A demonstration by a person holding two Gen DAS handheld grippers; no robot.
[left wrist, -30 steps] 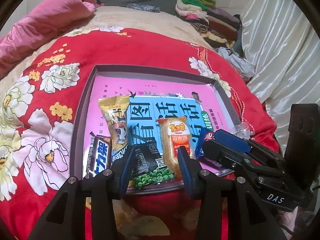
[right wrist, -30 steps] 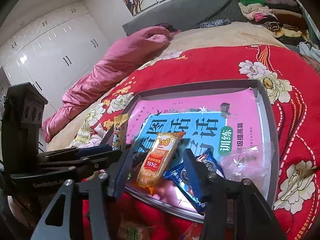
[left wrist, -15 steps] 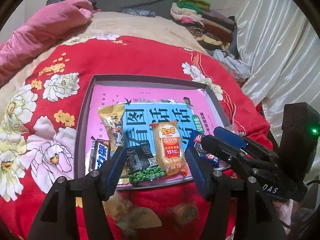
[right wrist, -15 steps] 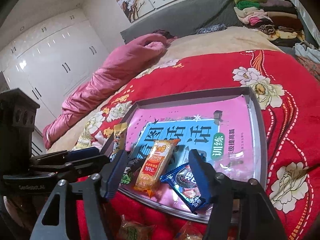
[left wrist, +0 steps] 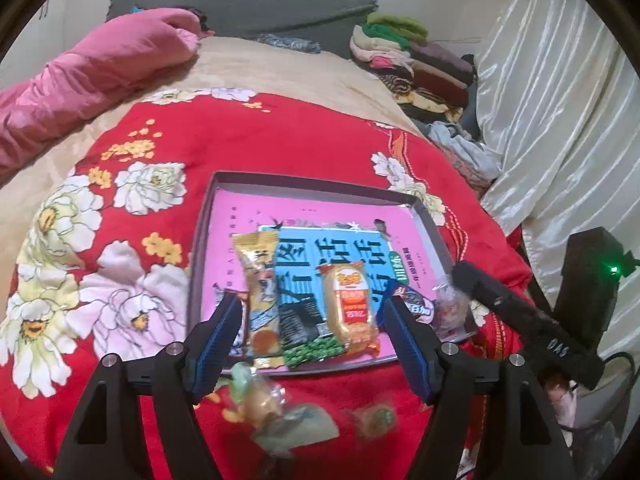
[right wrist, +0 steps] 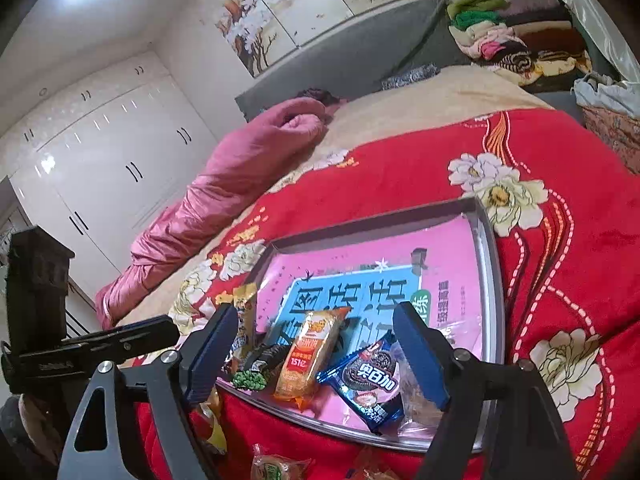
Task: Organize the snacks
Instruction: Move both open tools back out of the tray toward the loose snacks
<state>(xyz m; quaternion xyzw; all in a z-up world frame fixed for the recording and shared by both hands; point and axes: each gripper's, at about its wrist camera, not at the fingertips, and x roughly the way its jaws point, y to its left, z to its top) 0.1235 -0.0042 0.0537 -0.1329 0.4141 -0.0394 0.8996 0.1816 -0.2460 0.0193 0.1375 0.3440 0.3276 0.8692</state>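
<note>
We see five snack packets (left wrist: 348, 312) lined along the tray (left wrist: 312, 188)'s near edge, a few small snacks (left wrist: 276, 404) left on the bed (left wrist: 280, 140), and both grippers, left gripper (left wrist: 312, 340) and right gripper (right wrist: 316, 352), with jaws wide and empty.

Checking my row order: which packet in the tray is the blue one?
The cookie packet, the only blue wrapper with a dark round biscuit printed on it, lying between the orange packet and a clear one.

Five snack packets lie in a row along the near edge of the tray (left wrist: 202, 240): yellow bar (left wrist: 260, 292), green pea bag (left wrist: 306, 336), orange cake (left wrist: 352, 308), blue cookie pack (right wrist: 366, 376), clear packet (left wrist: 450, 312).
</note>
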